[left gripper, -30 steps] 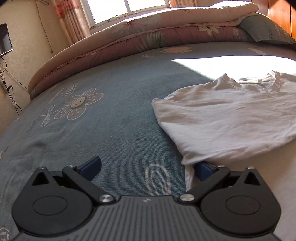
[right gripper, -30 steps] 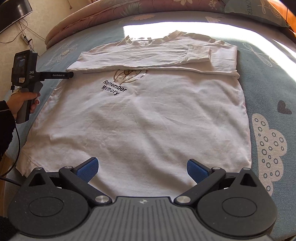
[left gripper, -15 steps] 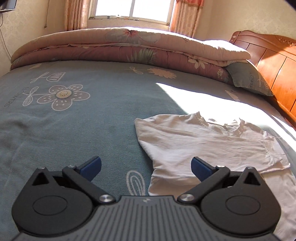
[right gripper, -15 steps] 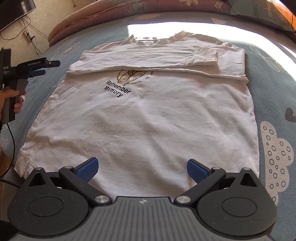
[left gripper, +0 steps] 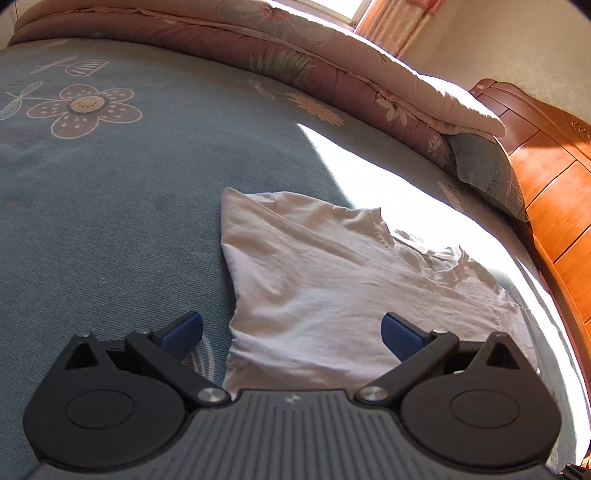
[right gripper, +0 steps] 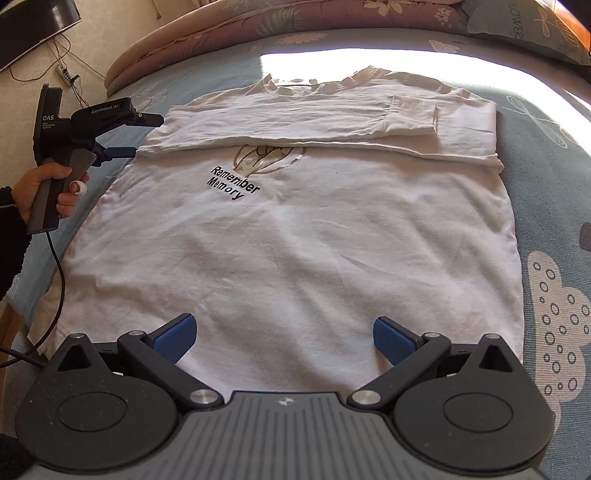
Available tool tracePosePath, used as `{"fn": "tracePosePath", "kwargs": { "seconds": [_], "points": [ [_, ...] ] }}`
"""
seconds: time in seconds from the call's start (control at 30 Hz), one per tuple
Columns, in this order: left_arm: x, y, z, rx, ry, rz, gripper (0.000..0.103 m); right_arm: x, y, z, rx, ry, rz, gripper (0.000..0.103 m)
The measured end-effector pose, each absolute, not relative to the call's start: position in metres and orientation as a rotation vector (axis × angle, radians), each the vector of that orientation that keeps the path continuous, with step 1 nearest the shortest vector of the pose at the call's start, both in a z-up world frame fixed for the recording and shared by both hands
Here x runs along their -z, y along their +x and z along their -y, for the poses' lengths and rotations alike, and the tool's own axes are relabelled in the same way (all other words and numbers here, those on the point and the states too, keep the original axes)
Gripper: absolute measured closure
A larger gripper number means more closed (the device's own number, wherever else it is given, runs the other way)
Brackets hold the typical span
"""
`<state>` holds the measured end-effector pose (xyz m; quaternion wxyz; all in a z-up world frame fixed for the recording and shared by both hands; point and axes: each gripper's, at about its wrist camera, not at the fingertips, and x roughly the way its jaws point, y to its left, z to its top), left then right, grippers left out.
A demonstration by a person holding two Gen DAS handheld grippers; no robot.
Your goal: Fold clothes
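Observation:
A white T-shirt [right gripper: 295, 240] printed "Remember Memory" lies flat on the blue bedspread [right gripper: 554, 177], chest up, both sleeves folded across its upper part. My right gripper [right gripper: 284, 338] hovers open above the shirt's hem, nothing between its blue pads. In the left wrist view the folded sleeve and shoulder corner [left gripper: 295, 266] lie in front of my left gripper [left gripper: 291, 332], which is open, its fingers straddling the shirt's left edge. From the right wrist view the left gripper [right gripper: 133, 134] points at the folded sleeve's left end, held by a hand [right gripper: 40, 192].
A rolled quilt [left gripper: 295, 62] and a blue pillow [left gripper: 487, 173] line the far side of the bed. A wooden headboard [left gripper: 546, 177] stands at the right. A cable [right gripper: 55, 295] hangs from the left gripper's handle. A screen [right gripper: 33, 29] hangs on the wall at left.
My left gripper has swung right and closer to the shirt, so the folded sleeve corner now sits between its fingers. The right gripper has barely moved.

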<state>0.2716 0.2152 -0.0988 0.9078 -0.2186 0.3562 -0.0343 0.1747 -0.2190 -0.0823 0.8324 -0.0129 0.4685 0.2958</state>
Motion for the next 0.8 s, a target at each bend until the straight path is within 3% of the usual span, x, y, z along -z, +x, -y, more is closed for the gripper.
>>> {"fn": "tracePosePath", "kwargs": {
  "seconds": [0.13,0.33,0.67,0.8],
  "points": [
    [0.086,0.299,-0.207,0.135,-0.399,-0.690,0.001,0.077,0.181,0.212,-0.614,-0.057,-0.932,0.000],
    [0.119,0.353,-0.193,0.075,-0.269,-0.771,0.001,0.085,0.192,0.201,-0.597,-0.120,-0.945,0.000],
    [0.100,0.375,-0.193,0.131,-0.316,-0.740,0.001,0.100,0.177,0.196,-0.556,-0.207,-0.864,0.000],
    [0.114,0.391,-0.173,0.176,-0.235,-0.806,0.001,0.101,0.179,0.196,-0.563,-0.210,-0.854,0.000]
  ]
}}
